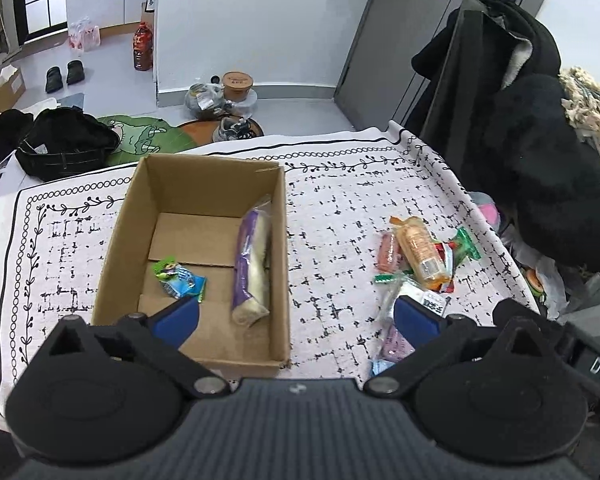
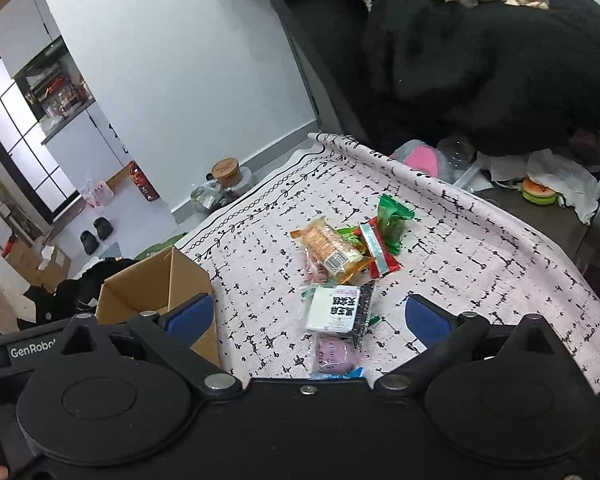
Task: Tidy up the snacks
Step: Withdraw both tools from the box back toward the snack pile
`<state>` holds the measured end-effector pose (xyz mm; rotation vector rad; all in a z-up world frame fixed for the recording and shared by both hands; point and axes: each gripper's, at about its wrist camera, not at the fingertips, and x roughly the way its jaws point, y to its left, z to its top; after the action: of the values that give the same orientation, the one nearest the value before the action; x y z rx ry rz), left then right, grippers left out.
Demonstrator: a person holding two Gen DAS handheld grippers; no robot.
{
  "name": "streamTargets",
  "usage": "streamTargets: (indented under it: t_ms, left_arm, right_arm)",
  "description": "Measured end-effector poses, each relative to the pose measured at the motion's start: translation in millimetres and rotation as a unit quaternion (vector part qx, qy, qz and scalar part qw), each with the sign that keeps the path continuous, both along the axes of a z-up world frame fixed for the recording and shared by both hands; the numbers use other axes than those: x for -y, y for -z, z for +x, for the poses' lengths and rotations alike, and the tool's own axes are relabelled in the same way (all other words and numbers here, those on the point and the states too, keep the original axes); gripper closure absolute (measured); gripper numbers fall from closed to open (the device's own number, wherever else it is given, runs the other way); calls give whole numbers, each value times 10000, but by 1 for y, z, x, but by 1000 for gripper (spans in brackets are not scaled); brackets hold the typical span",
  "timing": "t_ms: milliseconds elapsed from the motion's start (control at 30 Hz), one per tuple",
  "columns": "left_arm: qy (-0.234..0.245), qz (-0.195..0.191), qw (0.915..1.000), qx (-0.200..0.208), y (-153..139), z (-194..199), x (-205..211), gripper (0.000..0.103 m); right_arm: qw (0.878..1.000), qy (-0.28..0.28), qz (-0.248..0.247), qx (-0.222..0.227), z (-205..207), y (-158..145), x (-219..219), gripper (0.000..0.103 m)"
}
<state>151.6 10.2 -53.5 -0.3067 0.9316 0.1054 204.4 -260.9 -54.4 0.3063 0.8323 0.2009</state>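
Observation:
An open cardboard box point(image 1: 148, 216) stands on the patterned tablecloth; it also shows in the right wrist view point(image 2: 140, 288). Inside lie a long purple-and-white snack pack point(image 1: 250, 264) and a small blue-green packet point(image 1: 180, 278). A pile of snacks lies to its right: an orange cracker pack point(image 1: 420, 254) point(image 2: 328, 250), a green wrapper point(image 2: 394, 216), a white-and-black packet point(image 2: 336, 308) and a purple one point(image 2: 334, 356). My left gripper point(image 1: 296, 316) is open and empty over the box's near right edge. My right gripper point(image 2: 308, 316) is open and empty just before the white packet.
The tablecloth point(image 1: 340, 184) ends at the far and right edges. Black clothes point(image 1: 540, 152) are heaped on the right. On the floor beyond are a black bag point(image 1: 64, 144), shoes point(image 1: 64, 74), a red bottle point(image 1: 142, 46) and a tub point(image 1: 238, 84).

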Motion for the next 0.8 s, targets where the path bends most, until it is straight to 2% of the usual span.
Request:
streamTargets:
  t_ms: [300,800]
  left_arm:
    - [168,84,9998,78,0,-4,24,0]
    - [286,-131,9995,65,26,4,48,1]
  right_arm:
    - [9991,145,-331,240,-11,2,13,0]
    - [9971,580,-84,-479,-1,30,35,1]
